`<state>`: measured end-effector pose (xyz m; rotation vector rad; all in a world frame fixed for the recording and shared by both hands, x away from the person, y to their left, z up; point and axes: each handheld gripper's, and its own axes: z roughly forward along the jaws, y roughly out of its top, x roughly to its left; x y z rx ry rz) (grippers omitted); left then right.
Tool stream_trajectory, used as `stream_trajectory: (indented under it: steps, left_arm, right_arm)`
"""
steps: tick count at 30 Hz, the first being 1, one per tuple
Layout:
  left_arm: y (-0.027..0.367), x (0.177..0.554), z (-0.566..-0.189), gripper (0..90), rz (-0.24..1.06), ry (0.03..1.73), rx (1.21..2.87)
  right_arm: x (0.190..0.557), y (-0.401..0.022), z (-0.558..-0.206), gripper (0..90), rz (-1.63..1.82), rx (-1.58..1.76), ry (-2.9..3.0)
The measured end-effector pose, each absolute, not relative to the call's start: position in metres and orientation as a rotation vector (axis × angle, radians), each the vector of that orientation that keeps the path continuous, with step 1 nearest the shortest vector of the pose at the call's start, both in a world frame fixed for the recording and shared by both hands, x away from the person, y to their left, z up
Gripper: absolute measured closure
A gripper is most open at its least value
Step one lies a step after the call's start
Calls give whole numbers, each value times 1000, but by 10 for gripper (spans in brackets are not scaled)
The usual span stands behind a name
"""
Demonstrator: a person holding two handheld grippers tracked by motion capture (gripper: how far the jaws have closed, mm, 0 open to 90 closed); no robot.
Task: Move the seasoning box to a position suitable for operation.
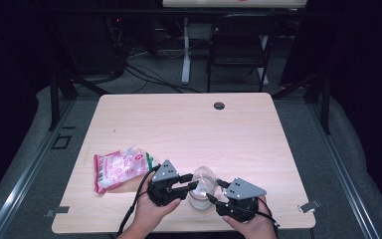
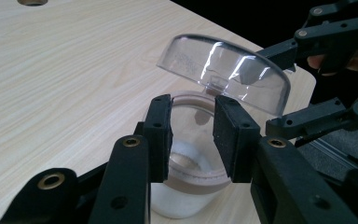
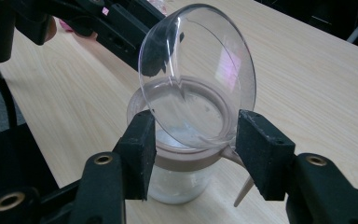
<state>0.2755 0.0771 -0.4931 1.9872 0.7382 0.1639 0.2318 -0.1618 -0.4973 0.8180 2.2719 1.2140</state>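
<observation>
Pale wood-grain table (image 1: 189, 124), matt and smooth, barely a sheen on it. At the lower middle of the high view, the jar (image 3: 182, 177) looks like clear glossy plastic, frosted white low down by the powder inside, with a dull tan plastic collar (image 3: 186, 158) round its mouth. Its hinged lid (image 3: 200, 70) is clear plastic, shiny, catching bright streaks of light. The left hand-held gripper (image 2: 193, 140) is matt black plastic with brassy metal rivets; its pads (image 2: 161, 135) look rough, almost foamy. Same on the right hand-held gripper (image 3: 193, 149), grey matt plate on top. The packet (image 1: 122, 168) at the left is glossy crinkled film, pink and white.
</observation>
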Motion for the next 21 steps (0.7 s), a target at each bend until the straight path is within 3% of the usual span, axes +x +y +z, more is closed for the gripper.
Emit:
stream_trajectory:
  steps: [12, 21]
  left_arm:
    - [75, 281, -507, 601, 226, 780, 2039]
    - [72, 282, -517, 638, 229, 781, 2049]
  right_arm:
    - [232, -167, -494, 522, 1245, 843, 2260]
    - [231, -171, -493, 555, 1279, 862, 2249]
